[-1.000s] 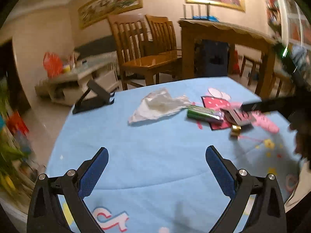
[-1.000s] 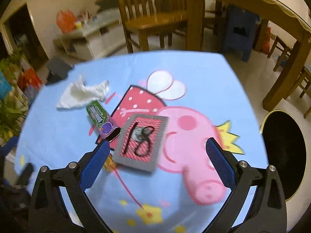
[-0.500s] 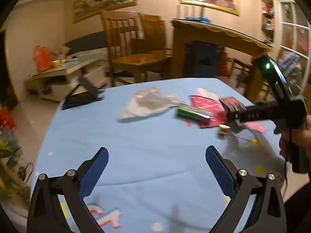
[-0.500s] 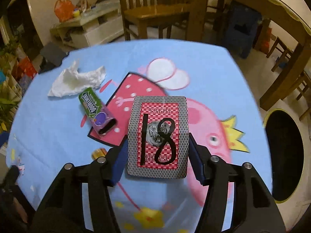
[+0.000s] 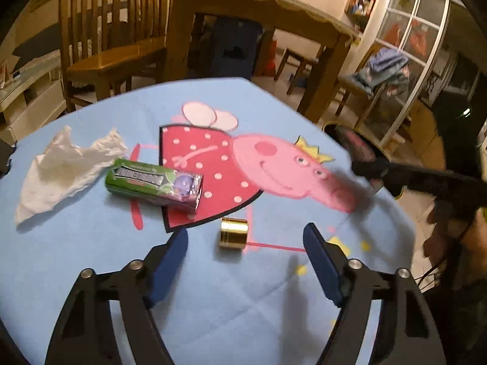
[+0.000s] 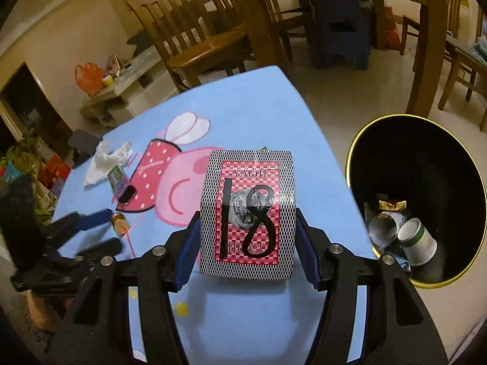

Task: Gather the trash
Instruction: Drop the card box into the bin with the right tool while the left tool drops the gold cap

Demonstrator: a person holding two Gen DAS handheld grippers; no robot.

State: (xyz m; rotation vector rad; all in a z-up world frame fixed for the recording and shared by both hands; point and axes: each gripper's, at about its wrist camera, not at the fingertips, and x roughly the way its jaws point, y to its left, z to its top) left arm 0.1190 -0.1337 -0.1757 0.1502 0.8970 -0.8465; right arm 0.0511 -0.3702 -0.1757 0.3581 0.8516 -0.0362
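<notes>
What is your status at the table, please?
Right gripper shut on card box, bin alongside. Left gripper jaws closing, empty, gold cap ahead. Nothing in the way.

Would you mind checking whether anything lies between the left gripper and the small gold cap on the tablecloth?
Nothing visible does. The gold cap lies just ahead of the open left gripper, with only bare tablecloth between; the green box sits farther back.

The right gripper (image 6: pixel 247 228) is clamped on a card box (image 6: pixel 248 213), both pads pressed to its sides, raised off the table. The left gripper (image 5: pixel 245 251) points down, jaws just narrowed but apart, touching nothing.
</notes>
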